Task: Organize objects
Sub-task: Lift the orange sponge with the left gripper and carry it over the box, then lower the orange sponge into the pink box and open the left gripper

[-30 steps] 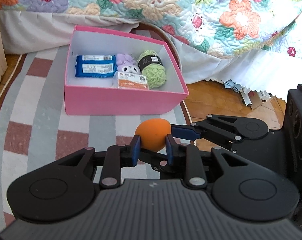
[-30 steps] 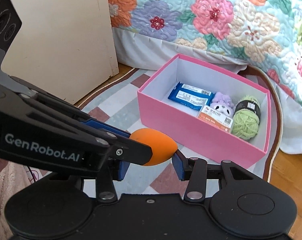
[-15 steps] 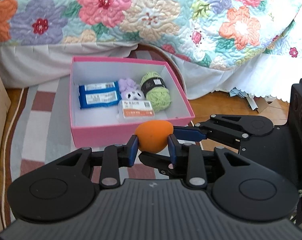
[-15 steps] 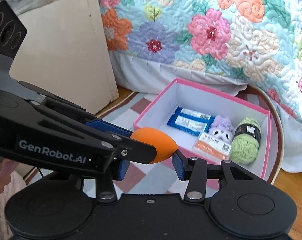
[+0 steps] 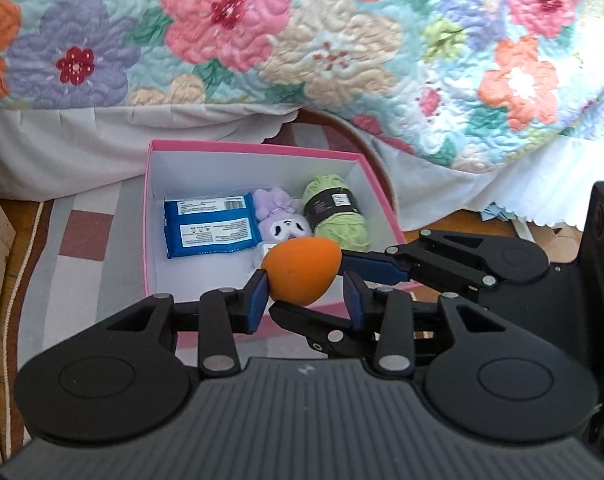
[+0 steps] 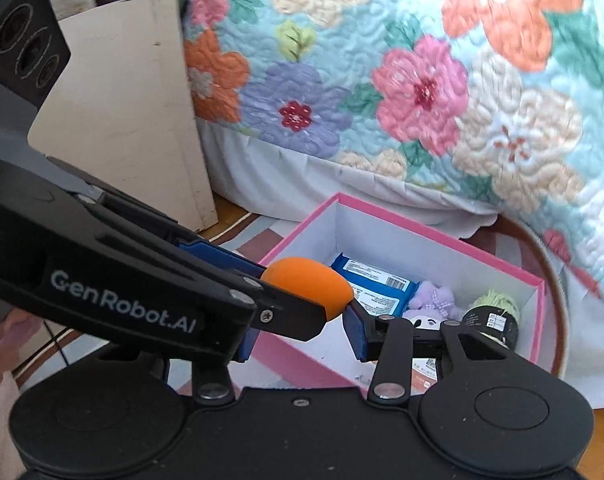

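Ahead, a pink box (image 5: 269, 148) sits on a striped rug (image 5: 85, 240), its open top unobstructed. A floral quilt (image 5: 302, 40) hangs over the bed at twelve o'clock just behind the far rim, and a cream board (image 6: 133, 120) stands at ten o'clock in the right wrist view. Inside, free floor lies along the near and left walls; a blue packet (image 5: 209, 226), purple plush (image 5: 281, 220) and green yarn (image 5: 336, 212) fill the rest.

An orange egg-shaped sponge (image 5: 301, 272) hangs above the near rim. The left gripper (image 5: 305, 298) is opening: its left pad touches the sponge, its right pad stands clear. The right gripper (image 6: 302, 328), reaching in from three o'clock, pinches the sponge between its blue pads.
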`<move>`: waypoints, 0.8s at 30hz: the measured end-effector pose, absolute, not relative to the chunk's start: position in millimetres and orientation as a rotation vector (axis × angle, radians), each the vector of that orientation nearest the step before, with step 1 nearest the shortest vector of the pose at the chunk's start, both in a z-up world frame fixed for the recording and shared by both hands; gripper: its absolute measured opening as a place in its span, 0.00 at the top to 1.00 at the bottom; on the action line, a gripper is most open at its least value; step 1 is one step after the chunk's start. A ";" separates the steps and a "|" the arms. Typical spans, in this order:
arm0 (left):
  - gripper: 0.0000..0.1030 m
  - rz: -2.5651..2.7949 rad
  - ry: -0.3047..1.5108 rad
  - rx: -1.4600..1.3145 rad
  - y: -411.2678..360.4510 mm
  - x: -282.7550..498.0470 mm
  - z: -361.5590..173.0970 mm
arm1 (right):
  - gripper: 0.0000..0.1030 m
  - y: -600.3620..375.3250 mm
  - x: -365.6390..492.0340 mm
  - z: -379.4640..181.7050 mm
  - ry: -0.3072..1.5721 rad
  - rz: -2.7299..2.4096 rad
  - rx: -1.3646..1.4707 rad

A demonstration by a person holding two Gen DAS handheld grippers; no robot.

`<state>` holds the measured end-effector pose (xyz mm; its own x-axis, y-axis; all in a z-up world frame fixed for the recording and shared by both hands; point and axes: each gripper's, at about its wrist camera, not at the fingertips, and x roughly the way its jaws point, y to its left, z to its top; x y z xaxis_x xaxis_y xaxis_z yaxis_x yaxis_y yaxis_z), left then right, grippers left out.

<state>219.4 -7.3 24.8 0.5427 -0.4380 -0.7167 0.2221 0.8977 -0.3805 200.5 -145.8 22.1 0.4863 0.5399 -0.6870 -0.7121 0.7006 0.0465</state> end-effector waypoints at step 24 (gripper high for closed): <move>0.65 -0.363 0.951 -0.344 19.2 287.1 -67.9 | 0.52 -116.6 282.4 -60.0 0.939 0.765 -0.177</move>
<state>287.1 19.2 -67.9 0.5296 -0.4456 -0.7218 0.1486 0.8865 -0.4383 282.4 -116.6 -60.0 0.3540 0.5142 -0.7812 -0.6608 0.7286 0.1801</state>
